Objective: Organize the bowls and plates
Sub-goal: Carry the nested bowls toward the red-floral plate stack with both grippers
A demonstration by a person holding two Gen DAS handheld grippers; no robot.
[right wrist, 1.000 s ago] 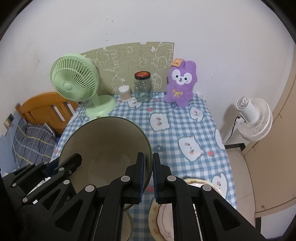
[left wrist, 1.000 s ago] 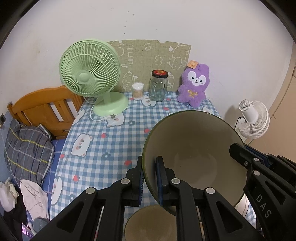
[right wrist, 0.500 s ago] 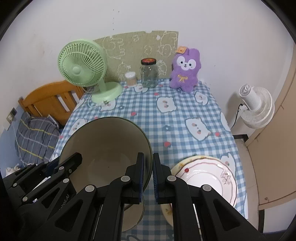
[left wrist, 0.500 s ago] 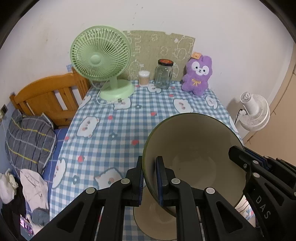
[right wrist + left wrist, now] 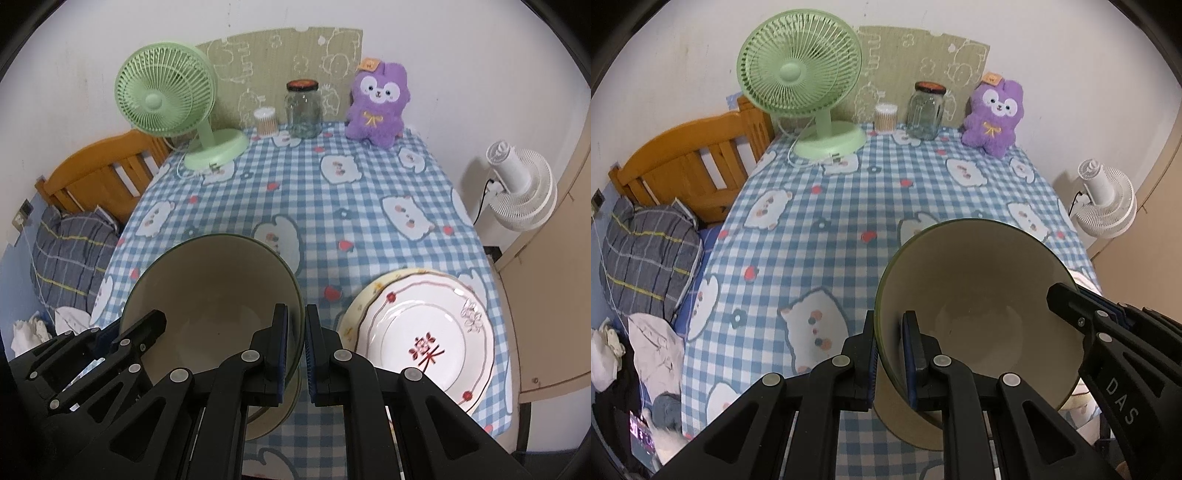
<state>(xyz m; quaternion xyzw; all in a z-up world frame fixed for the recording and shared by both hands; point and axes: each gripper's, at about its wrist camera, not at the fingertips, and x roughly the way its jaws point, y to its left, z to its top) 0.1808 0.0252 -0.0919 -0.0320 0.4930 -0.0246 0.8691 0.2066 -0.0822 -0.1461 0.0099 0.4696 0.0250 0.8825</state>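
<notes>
Your left gripper (image 5: 888,354) is clamped on the left rim of 1 tilted bowl (image 5: 979,317); your right gripper (image 5: 295,350) is clamped on its right rim. A 2nd bowl (image 5: 897,417) sits directly beneath; the stacked plates (image 5: 424,332) lie just right.

Two matte black hand-held grippers with blue pads

The left hand-held gripper (image 5: 888,354) is angular black plastic, each finger a linkage of flat bars pinned with round silver screws, its inner faces lined with ribbed blue pads. The right hand-held gripper (image 5: 304,350) is built alike, with the same silver screw heads and blue pads. Seen at the right edge of the left wrist view, its side bears the white letters "DAS".
</notes>
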